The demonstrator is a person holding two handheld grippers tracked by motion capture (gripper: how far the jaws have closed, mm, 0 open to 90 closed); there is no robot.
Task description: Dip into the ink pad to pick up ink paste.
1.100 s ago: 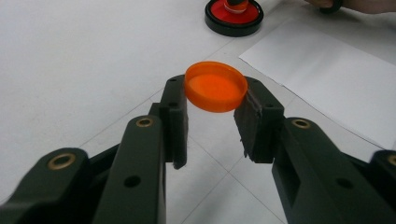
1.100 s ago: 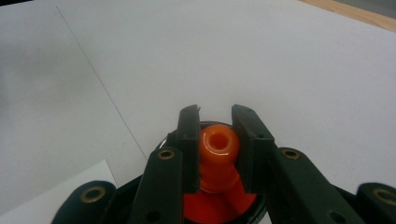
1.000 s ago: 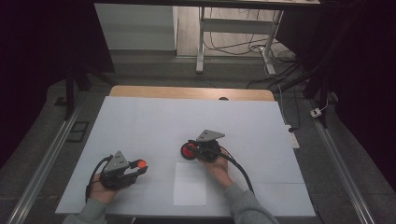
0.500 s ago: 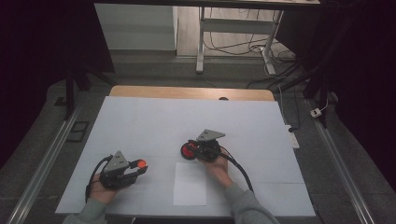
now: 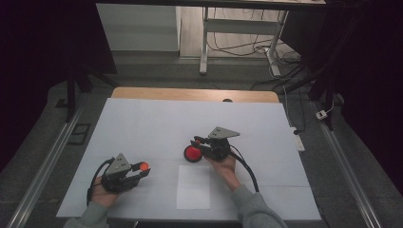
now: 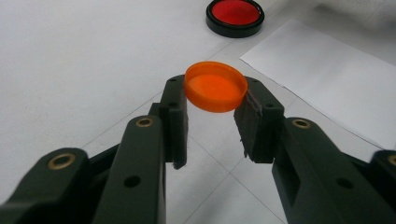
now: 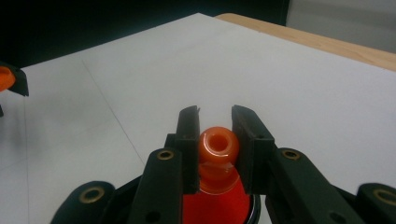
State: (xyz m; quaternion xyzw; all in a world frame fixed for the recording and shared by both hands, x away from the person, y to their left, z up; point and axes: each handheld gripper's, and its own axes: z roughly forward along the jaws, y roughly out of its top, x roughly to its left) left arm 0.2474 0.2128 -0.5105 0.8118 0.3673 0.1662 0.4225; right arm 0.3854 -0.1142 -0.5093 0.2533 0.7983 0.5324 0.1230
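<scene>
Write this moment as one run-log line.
left tongs: shut on orange cap | right tongs: shut on orange bottle neck | white sheet: on table

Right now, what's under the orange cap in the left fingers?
Under the cap, held off the surface between the left gripper's fingers, lies bare white table. The patch directly beneath it is hidden by the cap itself.

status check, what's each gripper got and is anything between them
Left gripper shut on orange cap, held off the table. Right gripper shut on orange bottle neck. White paper sheet lies between them; nothing blocking.
</scene>
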